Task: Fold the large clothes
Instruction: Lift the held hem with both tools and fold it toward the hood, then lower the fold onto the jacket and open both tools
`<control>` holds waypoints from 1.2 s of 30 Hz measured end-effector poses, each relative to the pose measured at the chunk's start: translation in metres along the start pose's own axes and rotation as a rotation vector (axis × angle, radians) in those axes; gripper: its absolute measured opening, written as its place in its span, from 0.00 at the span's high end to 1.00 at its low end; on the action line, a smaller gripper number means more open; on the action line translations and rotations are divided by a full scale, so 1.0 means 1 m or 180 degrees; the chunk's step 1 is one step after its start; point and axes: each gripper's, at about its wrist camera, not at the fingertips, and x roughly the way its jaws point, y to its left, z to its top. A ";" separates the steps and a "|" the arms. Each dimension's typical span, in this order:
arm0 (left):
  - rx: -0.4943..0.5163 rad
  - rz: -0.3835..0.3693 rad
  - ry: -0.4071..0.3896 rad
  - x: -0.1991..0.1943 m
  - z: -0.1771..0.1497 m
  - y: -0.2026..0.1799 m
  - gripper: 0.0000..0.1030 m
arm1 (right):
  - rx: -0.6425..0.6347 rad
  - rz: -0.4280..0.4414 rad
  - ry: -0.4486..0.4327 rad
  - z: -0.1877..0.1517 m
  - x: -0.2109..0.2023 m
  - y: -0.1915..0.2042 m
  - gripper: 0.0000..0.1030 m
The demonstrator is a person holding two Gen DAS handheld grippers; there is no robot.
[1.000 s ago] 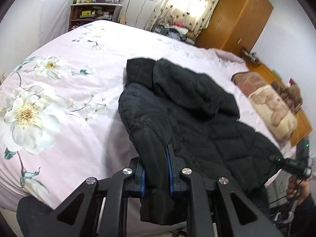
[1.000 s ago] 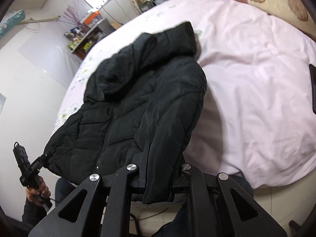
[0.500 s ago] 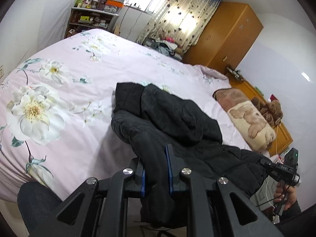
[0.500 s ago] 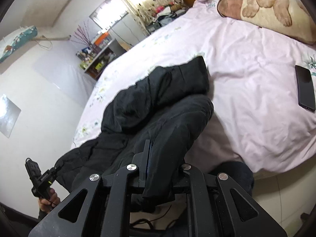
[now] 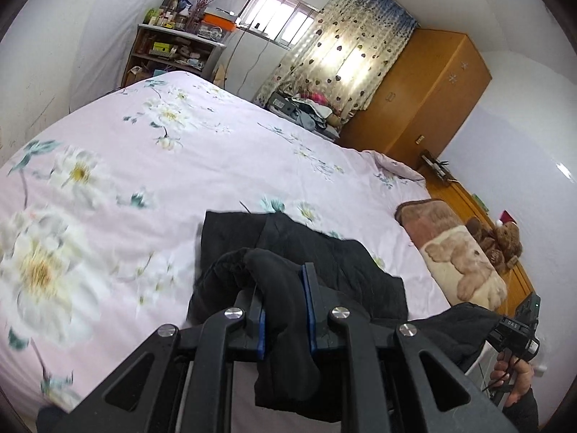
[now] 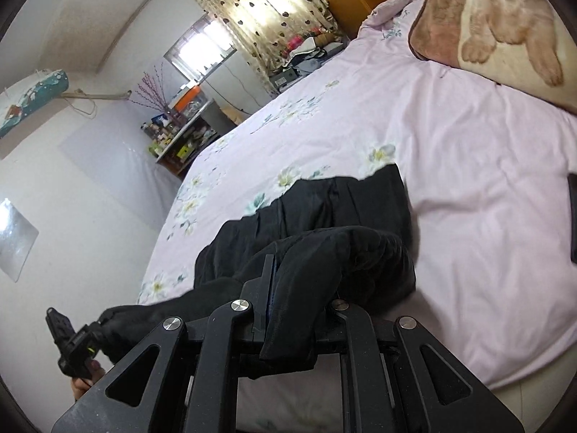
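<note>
Both of my hand-held grippers, left hand-held gripper (image 5: 285, 310) and right hand-held gripper (image 6: 294, 310), clamp the black jacket (image 5: 324, 263); its body lies ahead on the bed (image 5: 151, 166).

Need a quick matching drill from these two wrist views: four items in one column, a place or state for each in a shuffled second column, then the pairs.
Items
1. black jacket
2. phone
3. bear-print blanket
4. shelf unit

Places or states
A. against the far wall, crowded with bottles and boxes
B. lying dark and flat on the pink bedspread at the right edge of the right wrist view
C. folded at the head end of the bed, beside a brown plush bear
D. clamped in both the left gripper and the right gripper

Pairs: 1-D, 2-B, 3-C, 4-A
</note>
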 end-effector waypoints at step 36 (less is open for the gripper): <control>-0.0417 0.0200 0.0357 0.181 0.097 0.044 0.35 | 0.0251 0.0029 0.0221 0.105 0.146 -0.029 0.41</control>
